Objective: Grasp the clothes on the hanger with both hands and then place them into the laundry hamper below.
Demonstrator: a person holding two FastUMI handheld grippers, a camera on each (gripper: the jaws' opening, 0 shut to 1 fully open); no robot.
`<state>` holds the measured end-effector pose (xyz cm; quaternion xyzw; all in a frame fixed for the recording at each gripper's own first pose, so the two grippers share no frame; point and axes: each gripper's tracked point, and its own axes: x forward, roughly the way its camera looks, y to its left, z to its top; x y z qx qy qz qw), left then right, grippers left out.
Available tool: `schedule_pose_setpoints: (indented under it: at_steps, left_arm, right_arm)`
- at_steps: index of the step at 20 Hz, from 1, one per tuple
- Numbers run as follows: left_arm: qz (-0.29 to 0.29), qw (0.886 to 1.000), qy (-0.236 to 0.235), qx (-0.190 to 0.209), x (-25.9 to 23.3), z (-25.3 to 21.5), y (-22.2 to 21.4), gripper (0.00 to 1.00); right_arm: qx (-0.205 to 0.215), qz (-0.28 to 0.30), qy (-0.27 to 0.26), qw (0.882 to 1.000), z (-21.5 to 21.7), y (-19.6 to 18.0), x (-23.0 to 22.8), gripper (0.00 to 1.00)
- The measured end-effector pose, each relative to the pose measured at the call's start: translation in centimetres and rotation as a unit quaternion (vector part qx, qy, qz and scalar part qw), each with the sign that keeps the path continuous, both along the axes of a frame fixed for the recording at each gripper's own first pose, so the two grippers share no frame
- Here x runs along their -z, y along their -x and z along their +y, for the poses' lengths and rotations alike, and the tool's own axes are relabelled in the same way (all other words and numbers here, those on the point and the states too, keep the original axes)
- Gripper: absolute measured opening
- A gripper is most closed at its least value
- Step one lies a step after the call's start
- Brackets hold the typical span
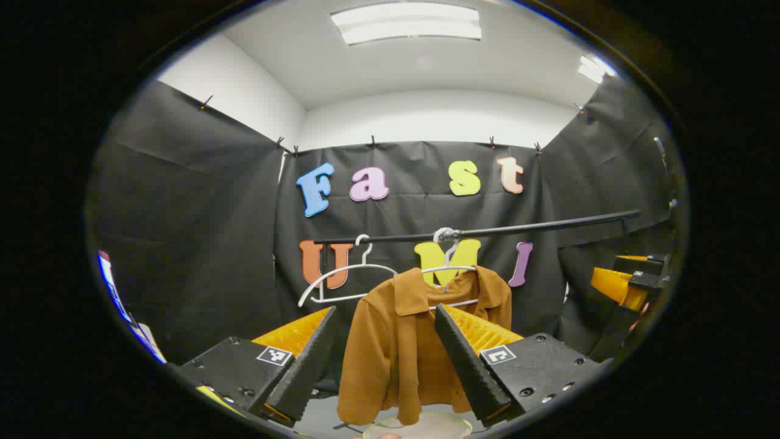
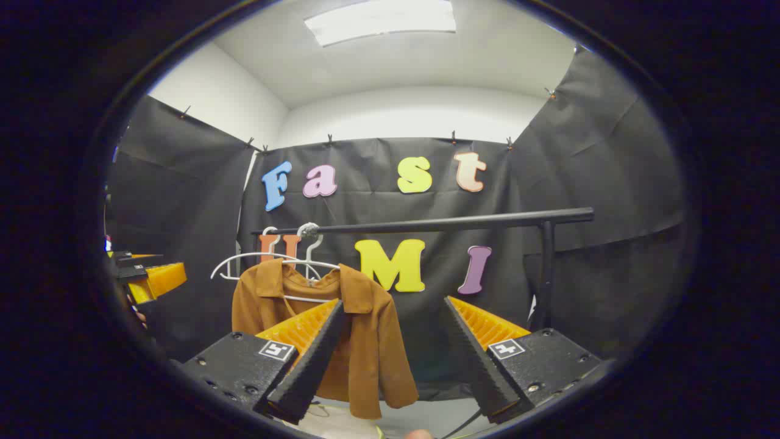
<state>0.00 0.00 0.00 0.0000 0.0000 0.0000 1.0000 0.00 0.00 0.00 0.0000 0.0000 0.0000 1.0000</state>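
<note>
Your left gripper (image 1: 384,372) and right gripper (image 2: 390,366) both had fingers spread wide, gripping nothing; the brown shirt (image 1: 402,341) hung on its hanger (image 1: 448,268) at frame center.

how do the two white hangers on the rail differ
The right hanger carries the brown shirt over its shoulders; the left hanger is bare. The bare one shows its whole curved outline, while the loaded one shows little beyond its hook and a bit of its frame. The bare one hangs nearer the rail's end. Both are white and hook over the same black rail.
</note>
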Motion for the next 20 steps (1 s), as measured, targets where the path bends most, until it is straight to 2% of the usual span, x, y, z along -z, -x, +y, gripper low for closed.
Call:
schedule_pose_setpoints:
  at_steps: [4,10,12,13,16,19,20]
  left_arm:
    - [0.019,1.000,0.005,-0.006,1.3,-2.1,-0.7,1.00]
    - [0.035,0.999,0.010,-0.024,2.5,-3.6,-1.1,0.97]
    - [0.037,0.999,0.004,-0.034,2.7,-3.9,-1.3,0.97]
    - [0.036,0.999,0.000,-0.040,2.8,-3.7,-1.4,1.00]
    - [0.038,0.998,-0.014,-0.047,3.1,-4.6,-1.7,0.97]
    - [0.042,0.998,-0.010,-0.040,3.8,-5.2,-2.6,0.96]
    - [0.044,0.998,-0.008,-0.034,4.1,-5.4,-3.1,1.00]
  right_arm:
    - [-0.036,0.018,-0.008,0.999,0.1,-1.7,1.3,0.99]
    - [-0.065,0.045,-0.011,0.997,-0.7,-4.1,3.3,1.00]
    - [-0.074,0.050,-0.019,0.996,-0.9,-4.8,3.5,1.00]
    - [-0.077,0.052,-0.021,0.995,-0.9,-5.2,3.5,0.99]
    - [-0.096,0.059,-0.018,0.994,-0.3,-5.7,4.4,1.00]
    - [-0.104,0.073,-0.012,0.992,0.6,-6.7,5.8,1.00]
    - [-0.102,0.081,-0.011,0.991,0.9,-7.0,6.5,1.00]
